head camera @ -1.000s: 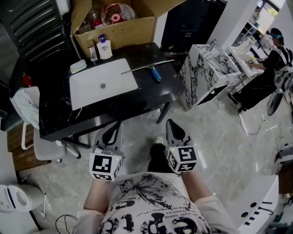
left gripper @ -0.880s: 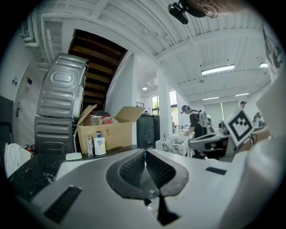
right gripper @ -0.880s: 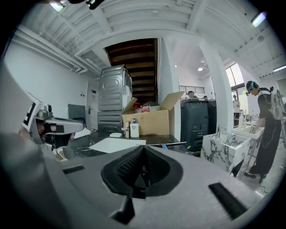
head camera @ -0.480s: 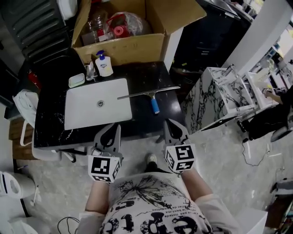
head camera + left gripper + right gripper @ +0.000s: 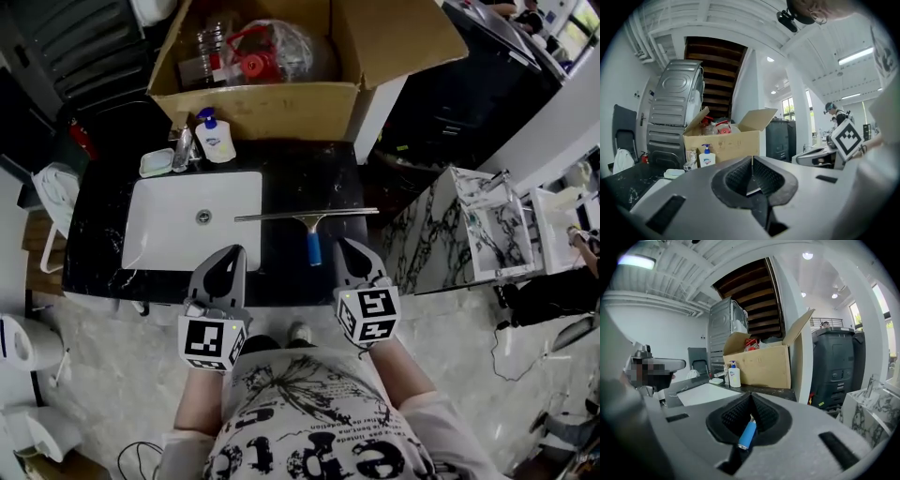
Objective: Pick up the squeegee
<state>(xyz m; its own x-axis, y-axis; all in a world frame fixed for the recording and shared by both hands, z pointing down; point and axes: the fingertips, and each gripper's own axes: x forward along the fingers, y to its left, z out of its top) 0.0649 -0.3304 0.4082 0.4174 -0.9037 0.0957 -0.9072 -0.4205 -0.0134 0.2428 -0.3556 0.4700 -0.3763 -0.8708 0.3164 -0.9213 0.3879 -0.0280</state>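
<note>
Sink basin [image 5: 192, 220] sits at left in the black countertop [image 5: 103, 244], with the soap bottle [image 5: 217, 141] and cardboard box [image 5: 262, 103] beyond it at 12 o'clock. Your left gripper [image 5: 233, 253] hangs over the counter's near edge and points level toward the basin. Its jaws are closed tip to tip with nothing between them. Judged a spare hand, kept clear of the work.

Squeegee [image 5: 306, 217] lies flat on the counter to the right of the basin. Its blade runs crosswise and its blue handle [image 5: 314, 247] points back at you, toward 6 o'clock, so it offers a ready grip.

Your right gripper [image 5: 351, 247] tilts slightly down, with the handle just beside it at its 9 o'clock and not touching. Its jaws are pressed together and empty; the handle shows only through the gap behind the tips. You would need to open them before taking the handle.
</note>
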